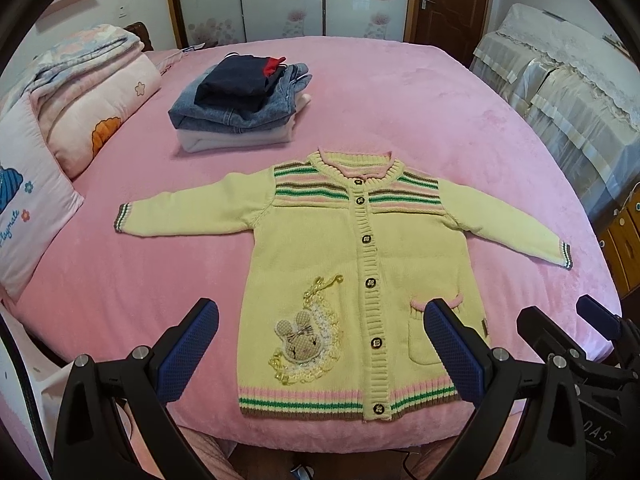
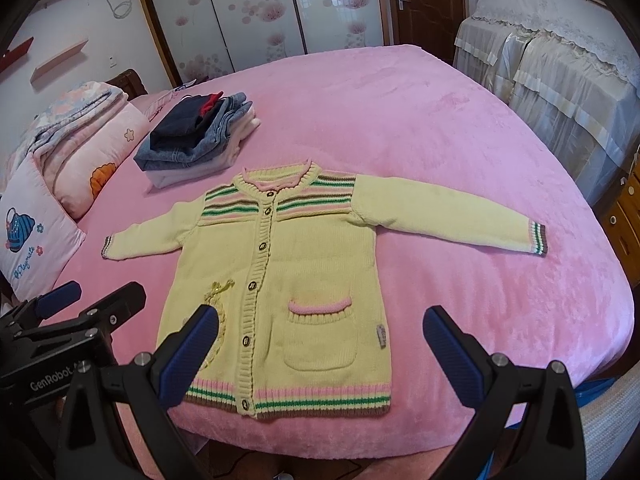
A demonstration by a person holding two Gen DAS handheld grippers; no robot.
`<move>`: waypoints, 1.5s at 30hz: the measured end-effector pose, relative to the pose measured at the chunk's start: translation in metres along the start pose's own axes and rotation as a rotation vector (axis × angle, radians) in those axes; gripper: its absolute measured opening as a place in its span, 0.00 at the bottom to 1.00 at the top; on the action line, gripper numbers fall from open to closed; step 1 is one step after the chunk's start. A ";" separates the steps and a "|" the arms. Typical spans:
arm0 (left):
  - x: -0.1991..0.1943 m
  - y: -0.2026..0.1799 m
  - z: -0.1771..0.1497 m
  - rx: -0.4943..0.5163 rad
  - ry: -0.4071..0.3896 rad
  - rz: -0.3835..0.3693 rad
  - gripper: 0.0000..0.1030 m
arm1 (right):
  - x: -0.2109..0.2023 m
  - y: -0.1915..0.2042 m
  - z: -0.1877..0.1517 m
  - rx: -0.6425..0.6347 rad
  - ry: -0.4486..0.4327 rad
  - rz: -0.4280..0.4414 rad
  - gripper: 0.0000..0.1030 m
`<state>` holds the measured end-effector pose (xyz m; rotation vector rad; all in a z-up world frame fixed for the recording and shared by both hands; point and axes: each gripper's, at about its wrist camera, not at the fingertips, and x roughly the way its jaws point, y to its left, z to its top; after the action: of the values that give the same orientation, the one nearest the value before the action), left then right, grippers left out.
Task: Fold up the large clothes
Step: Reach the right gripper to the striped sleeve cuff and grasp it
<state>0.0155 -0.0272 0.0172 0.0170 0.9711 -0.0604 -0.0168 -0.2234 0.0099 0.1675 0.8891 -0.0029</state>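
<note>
A pale yellow knitted cardigan (image 1: pixel 352 264) (image 2: pixel 296 256) lies flat and buttoned on the pink bed, front up, both sleeves spread out sideways. It has pink, green and brown stripes at the chest and hem, a bunny patch and a small pocket. My left gripper (image 1: pixel 320 344) hovers open above the hem, nothing between its blue pads. My right gripper (image 2: pixel 316 344) is open too, above the hem's pocket side, holding nothing. Each gripper shows at the edge of the other's view.
A stack of folded clothes (image 1: pixel 244 104) (image 2: pixel 196 140), denim and dark items on white, sits behind the cardigan. Pillows and a folded quilt (image 1: pixel 80 96) line the left side. The pink bed (image 1: pixel 440 100) ends just below the hem. Covered furniture (image 1: pixel 560 80) stands on the right.
</note>
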 end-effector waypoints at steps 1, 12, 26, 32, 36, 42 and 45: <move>0.002 -0.001 0.003 0.002 -0.002 -0.002 0.99 | 0.001 -0.002 0.003 0.002 -0.003 -0.001 0.99; 0.030 -0.029 0.049 0.047 -0.085 0.003 0.99 | 0.027 -0.056 0.039 0.085 -0.054 -0.100 0.99; 0.097 -0.089 0.087 0.112 -0.095 0.001 0.99 | 0.074 -0.161 0.045 0.286 -0.005 -0.200 0.99; 0.129 -0.120 0.093 0.172 -0.093 0.030 0.99 | 0.098 -0.215 0.032 0.432 0.044 -0.215 0.99; 0.151 -0.137 0.097 0.202 -0.096 0.053 0.99 | 0.109 -0.253 0.017 0.556 0.064 -0.198 0.96; 0.182 -0.162 0.097 0.247 -0.074 0.051 0.99 | 0.120 -0.288 0.000 0.682 0.061 -0.146 0.87; 0.199 -0.180 0.095 0.277 -0.053 0.042 0.99 | 0.123 -0.296 0.000 0.698 0.034 -0.132 0.83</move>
<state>0.1947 -0.2198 -0.0911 0.2891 0.9032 -0.1561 0.0394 -0.5072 -0.1283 0.7601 0.9032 -0.4380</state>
